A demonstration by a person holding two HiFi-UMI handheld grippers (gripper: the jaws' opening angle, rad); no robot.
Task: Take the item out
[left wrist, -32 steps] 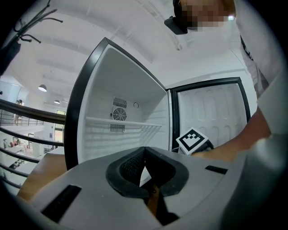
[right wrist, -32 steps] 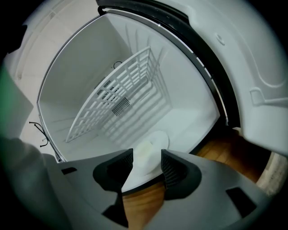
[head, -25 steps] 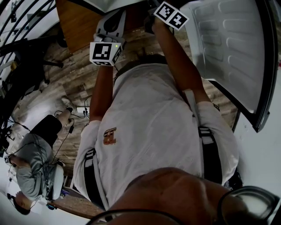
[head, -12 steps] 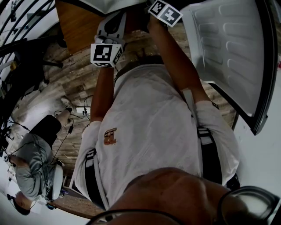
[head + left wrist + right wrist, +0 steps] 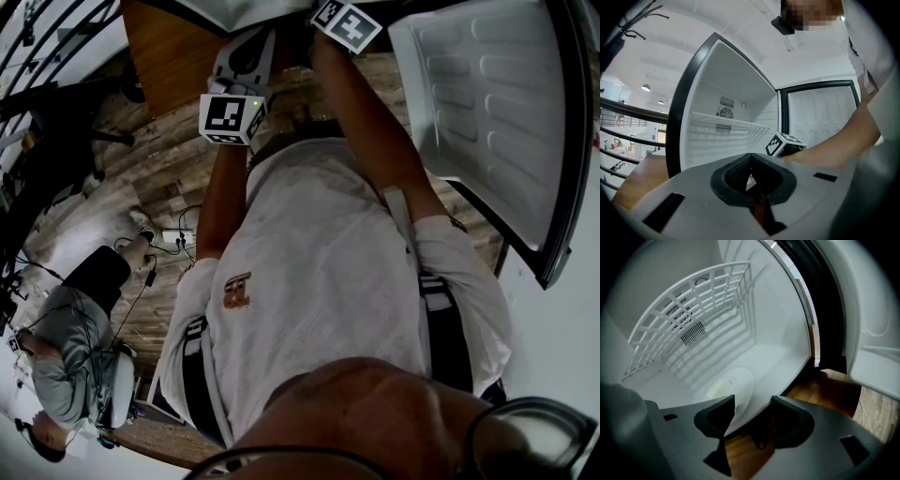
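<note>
Just now the right gripper [image 5: 752, 404] has been opening its jaws, and they stand wide apart with nothing pressed between the pads. It has also tipped downward, and in the head view its marker cube has slid closer to the top edge than a second ago, deeper into the fridge.

Immediately past its tips, nearer the left-hand jaw, a white dish [image 5: 737, 384] lies on the compartment floor [image 5: 780, 355]. The dish's rim shows in the gap between the jaws, apparently untouched. Something pale sits on the dish's far side, but I cannot tell what it is. Further in and above the tool hangs a wire shelf [image 5: 693, 305], and off to its right is the open fridge door [image 5: 876, 338].

The left gripper [image 5: 750, 161] has its jaws together and empty, held back outside the opening.

This reads as the reach before the grasp. The item is still inside, and closing on its rim looks like the next need.
</note>
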